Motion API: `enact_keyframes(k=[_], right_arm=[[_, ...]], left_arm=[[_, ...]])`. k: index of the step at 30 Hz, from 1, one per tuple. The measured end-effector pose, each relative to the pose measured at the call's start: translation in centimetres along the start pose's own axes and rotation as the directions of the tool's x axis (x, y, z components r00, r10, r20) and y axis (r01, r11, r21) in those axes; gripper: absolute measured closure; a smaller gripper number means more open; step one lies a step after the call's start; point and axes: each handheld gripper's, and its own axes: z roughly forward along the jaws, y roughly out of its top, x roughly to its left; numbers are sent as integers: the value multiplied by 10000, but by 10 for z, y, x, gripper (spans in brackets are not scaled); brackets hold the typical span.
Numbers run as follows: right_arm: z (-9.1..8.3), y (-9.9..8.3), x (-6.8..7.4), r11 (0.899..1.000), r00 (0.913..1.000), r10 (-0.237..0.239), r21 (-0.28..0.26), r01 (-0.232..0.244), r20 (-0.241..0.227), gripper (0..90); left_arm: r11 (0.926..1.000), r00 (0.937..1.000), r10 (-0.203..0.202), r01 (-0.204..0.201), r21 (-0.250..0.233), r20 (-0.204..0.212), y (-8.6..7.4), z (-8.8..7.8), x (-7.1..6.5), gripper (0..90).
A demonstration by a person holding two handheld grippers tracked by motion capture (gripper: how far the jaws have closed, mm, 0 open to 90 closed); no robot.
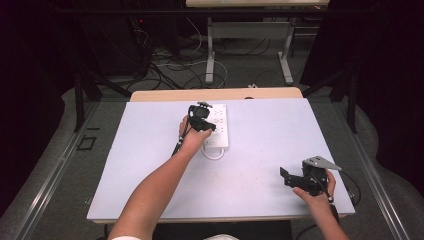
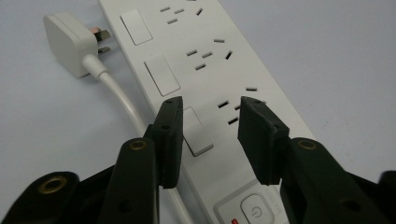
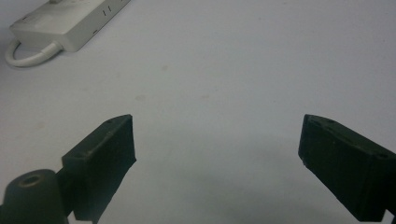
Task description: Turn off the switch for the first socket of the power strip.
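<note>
A: Where is the power strip (image 2: 205,79)?
B: Near the table's (image 1: 150,165) far edge, under the left gripper (image 2: 210,135); jaws partly apart, gripping nothing.
A: The right gripper (image 3: 217,154)?
B: Wide open, empty, near the right front corner.

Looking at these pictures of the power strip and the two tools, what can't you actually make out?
- Power strip: left gripper view, its far end is cut off by the top edge; the left tool covers part of the nearest socket.
- Red light by the power button: cut by the bottom edge.
- High view: the hand hides the strip's left side; sockets too small to count.
- Right gripper view: strip cut off at the top edge.
</note>
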Motion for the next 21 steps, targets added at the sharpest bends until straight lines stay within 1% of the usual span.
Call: enact_keyframes(k=[1, 2, 3, 7, 11, 15, 16, 18, 21], right_arm=[[0, 0, 0, 10000, 10000, -4, 7, 4, -8, 100], [-1, 0, 0, 10000, 10000, -8, 47, 8, -45, 100], [0, 0, 0, 10000, 10000, -5, -27, 5, 26, 100], [-1, 0, 0, 10000, 10000, -13, -25, 13, 25, 100], [-2, 0, 0, 10000, 10000, -17, 18, 17, -34, 100], [-2, 0, 0, 10000, 10000, 23, 23, -23, -33, 100], [-2, 0, 0, 10000, 10000, 39, 32, -39, -30, 100], [-1, 0, 0, 10000, 10000, 24, 26, -24, -31, 100], [-1, 0, -1, 10000, 10000, 35, 46, -35, -44, 100]], left_arm=[[10000, 10000, -39, 39, 64, 26, -1, -1, -1, 583], [10000, 9999, 59, -59, 58, 82, -1, -1, -2, 572], [10000, 9999, 44, -45, 53, 116, -2, -2, -3, 557], [9999, 9994, 105, -103, -55, 336, -4, -7, -6, 517], [9996, 9984, 277, -274, -71, 497, -7, -13, -8, 469], [9990, 9972, 420, -411, -154, 615, -13, -18, -7, 421], [9990, 9966, 447, -440, -106, 695, -14, -19, -6, 412], [9992, 9957, 376, -365, -138, 853, -17, -22, -5, 397], [9984, 9934, 538, -519, -214, 1011, -24, -28, -3, 393]])
